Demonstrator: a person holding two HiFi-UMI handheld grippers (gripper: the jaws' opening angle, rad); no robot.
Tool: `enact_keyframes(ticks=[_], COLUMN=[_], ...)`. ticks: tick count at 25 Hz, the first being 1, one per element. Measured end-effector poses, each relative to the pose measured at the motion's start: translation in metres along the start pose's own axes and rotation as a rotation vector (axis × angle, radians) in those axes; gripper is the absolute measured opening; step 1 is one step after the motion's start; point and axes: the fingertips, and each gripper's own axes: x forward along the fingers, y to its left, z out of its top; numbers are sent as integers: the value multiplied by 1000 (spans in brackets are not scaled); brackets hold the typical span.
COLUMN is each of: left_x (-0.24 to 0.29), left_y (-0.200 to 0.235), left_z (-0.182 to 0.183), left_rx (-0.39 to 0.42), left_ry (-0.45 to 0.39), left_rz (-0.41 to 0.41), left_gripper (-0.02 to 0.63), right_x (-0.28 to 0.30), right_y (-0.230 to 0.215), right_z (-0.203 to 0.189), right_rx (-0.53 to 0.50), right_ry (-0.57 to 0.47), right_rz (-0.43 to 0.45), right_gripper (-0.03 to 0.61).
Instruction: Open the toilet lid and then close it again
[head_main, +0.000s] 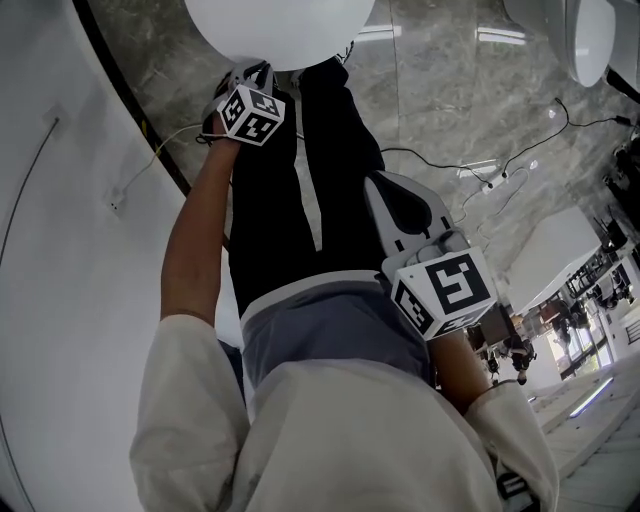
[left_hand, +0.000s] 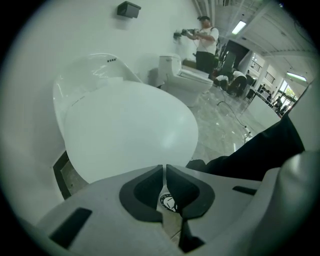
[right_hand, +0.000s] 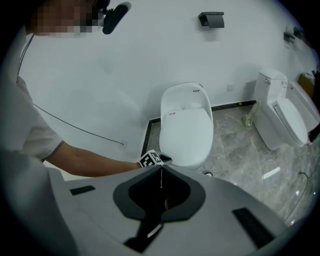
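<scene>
A white toilet (right_hand: 186, 127) stands against the white wall, and its lid (left_hand: 130, 130) lies down flat. In the head view the lid's front (head_main: 280, 30) shows at the top edge. My left gripper (head_main: 250, 72) hangs just in front of and below that rim; its jaws (left_hand: 164, 167) are shut with only a hairline slit and nothing between them, clear of the lid. My right gripper (head_main: 400, 200) is held farther back, over the person's dark trousers, aimed at the toilet. It (right_hand: 161, 170) is shut and empty. The left gripper's marker cube (right_hand: 150, 159) shows in front of it.
A second toilet (right_hand: 285, 112) stands to the right on the grey marble floor (head_main: 450, 90). Cables (head_main: 480, 165) run across that floor. The white wall (head_main: 60, 250) is close on the left. A black box (right_hand: 211, 19) is mounted high on the wall. Another person (left_hand: 205, 42) works far behind.
</scene>
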Motion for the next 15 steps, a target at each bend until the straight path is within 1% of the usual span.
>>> enact_keyframes(ticks=[10,12,15], left_x=[7,9,6], left_y=[0,1,1], left_z=[-1,1,-3], left_rx=[-15,-44,-143], left_ry=[9,3,5], left_rz=[26,21,-6], left_gripper=[15,15,9], right_x=[7,8,12], right_y=[1,1,6], right_z=[1,4,1], right_rx=[-19,-28,-28], right_ry=[10,9,10], right_rz=[14,13,16], right_gripper=[11,11,11])
